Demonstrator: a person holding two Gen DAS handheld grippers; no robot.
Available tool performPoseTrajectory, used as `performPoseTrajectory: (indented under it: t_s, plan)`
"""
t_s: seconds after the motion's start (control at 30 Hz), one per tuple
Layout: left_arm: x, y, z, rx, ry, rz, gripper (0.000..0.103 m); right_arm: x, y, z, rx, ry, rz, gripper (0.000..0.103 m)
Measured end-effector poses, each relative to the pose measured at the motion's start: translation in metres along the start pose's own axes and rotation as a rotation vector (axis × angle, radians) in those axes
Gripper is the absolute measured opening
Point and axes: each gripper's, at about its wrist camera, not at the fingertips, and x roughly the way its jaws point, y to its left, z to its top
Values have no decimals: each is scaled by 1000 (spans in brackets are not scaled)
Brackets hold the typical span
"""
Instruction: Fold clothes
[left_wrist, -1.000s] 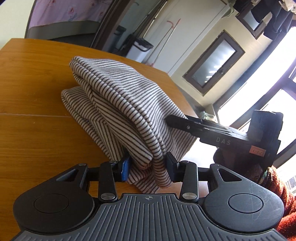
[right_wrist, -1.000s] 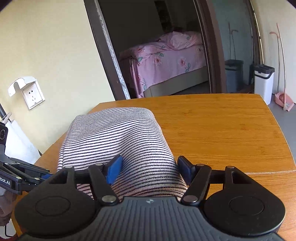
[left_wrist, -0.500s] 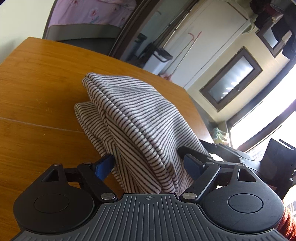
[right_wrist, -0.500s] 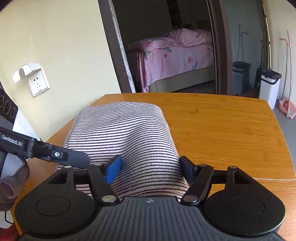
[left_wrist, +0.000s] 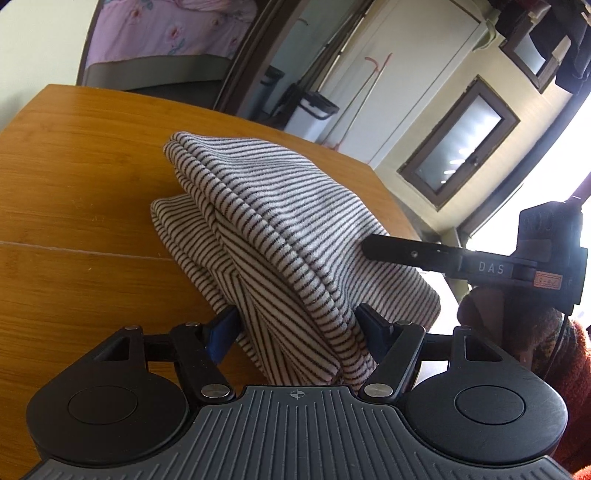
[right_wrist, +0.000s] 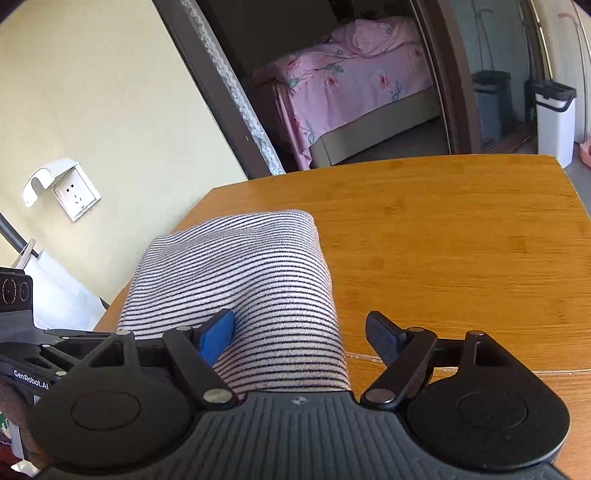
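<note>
Folded in thick layers at the near edge of the wooden table (right_wrist: 461, 229): a striped knit garment (left_wrist: 280, 236). Spread wide around its near end, left gripper (left_wrist: 295, 328) and right gripper (right_wrist: 299, 332), neither clamped. Risk of layers sliding apart under an uneven pinch.

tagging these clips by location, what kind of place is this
Most likely a home: a bed with pink floral bedding shows through a doorway, and a striped garment lies on a wooden table.

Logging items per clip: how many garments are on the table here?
1. A striped garment, folded in layers, lies on the wooden table between both grippers' open fingers. Whether its layers hide another piece cannot be told.
</note>
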Motion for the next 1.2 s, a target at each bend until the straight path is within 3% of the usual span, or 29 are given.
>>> performPoseTrajectory:
  t_s: [0.1,0.23,0.37,0.57,0.8,0.93,1.03,1.1,1.2]
  plan:
    - [1,3,1,4,-1,-11,75,0,8,-4,-8,2,24,69]
    - [-2,16,5,0,-14,-32,72,4,17,-5,-4,-5,7,69]
    - [-12,40,20,-29,-54,0,68,32,37,4,2,-20,18,69]
    - [-29,86,50,-44,-140,130,67,84,61,27,-35,-58,27,69]
    - [-32,115,78,-43,-224,243,68,137,83,52,-90,-105,11,70]
    - [-58,100,86,-14,-324,301,62,157,90,61,-105,-124,11,75]
    - [-74,82,100,47,-406,243,65,156,83,61,-85,-125,27,78]
    - [-67,80,115,57,-386,158,67,153,84,61,-88,-125,19,79]
    - [-38,100,127,-7,-307,158,66,142,91,61,-116,-122,2,83]
